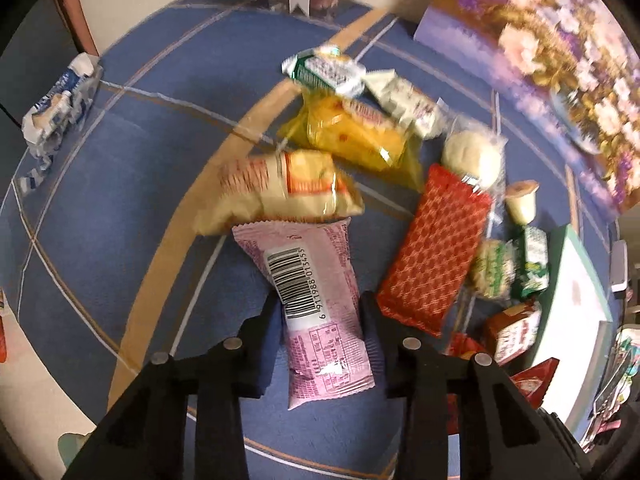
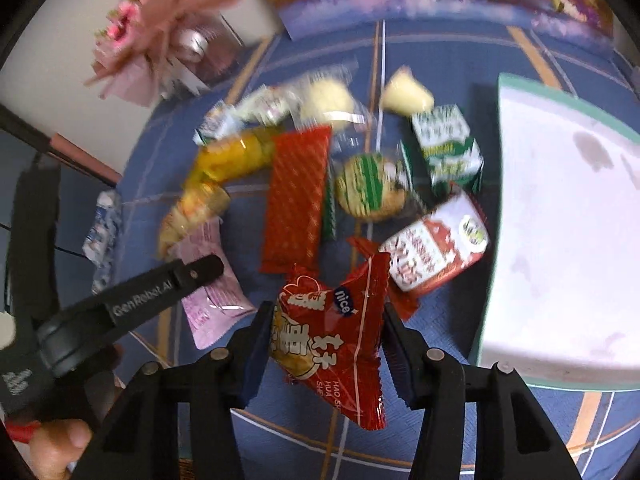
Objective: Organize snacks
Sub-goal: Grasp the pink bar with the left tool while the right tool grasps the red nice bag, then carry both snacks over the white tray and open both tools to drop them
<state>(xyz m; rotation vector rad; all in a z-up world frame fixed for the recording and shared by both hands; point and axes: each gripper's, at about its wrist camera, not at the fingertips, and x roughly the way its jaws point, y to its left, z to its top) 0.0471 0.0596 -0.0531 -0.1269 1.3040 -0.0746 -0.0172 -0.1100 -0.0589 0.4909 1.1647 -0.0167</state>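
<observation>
White tray lies bare right of right tongs clamping red packet; left tongs clamp pink packet.

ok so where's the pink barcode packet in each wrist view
Left wrist view: the pink packet sits bottom centre, pinched by the left gripper.
Right wrist view: the same packet lies lower left, partly under the left gripper's black arm.
Shared landmark: the red diamond-pattern packet, just right of it in both.
</observation>
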